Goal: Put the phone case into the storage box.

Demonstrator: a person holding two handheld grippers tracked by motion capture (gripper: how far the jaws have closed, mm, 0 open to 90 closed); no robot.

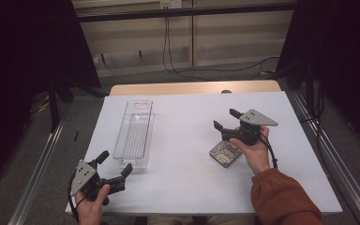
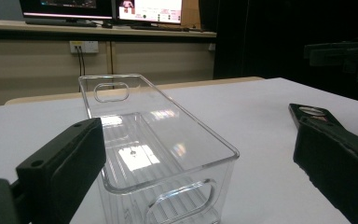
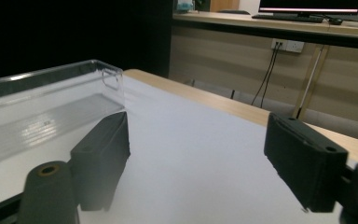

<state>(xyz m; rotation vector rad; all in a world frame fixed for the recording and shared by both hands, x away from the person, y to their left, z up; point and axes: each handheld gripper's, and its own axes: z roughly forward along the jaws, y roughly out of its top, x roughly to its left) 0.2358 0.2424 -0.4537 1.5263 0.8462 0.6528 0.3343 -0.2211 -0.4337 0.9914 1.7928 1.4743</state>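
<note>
While the right gripper [image 1: 226, 119] hung right of centre in the high view, above and just beyond the small patterned dark case [image 1: 225, 153], its jaws stood fairly wide with nothing between them. The case lay flat on the white table [image 1: 183, 187], under the wrist rather than under the jaw tips, so a reach made from that pose would likely close on air or nudge the flat case along the smooth top (little edge to catch). The left gripper [image 1: 116, 164] sat in the lower left of that view, jaws wide and empty, just short of the near end of the clear plastic bin [image 1: 133, 133]. A push forward could bump the bin's handle end and skew it, as it looked light.

The table top was plain white, with a strip of wood showing at its far edge. Beyond it were a pale wall, cables [image 1: 168, 51] hanging to the floor, dark curtains at both sides, and monitors [image 2: 149, 10] on a shelf.
</note>
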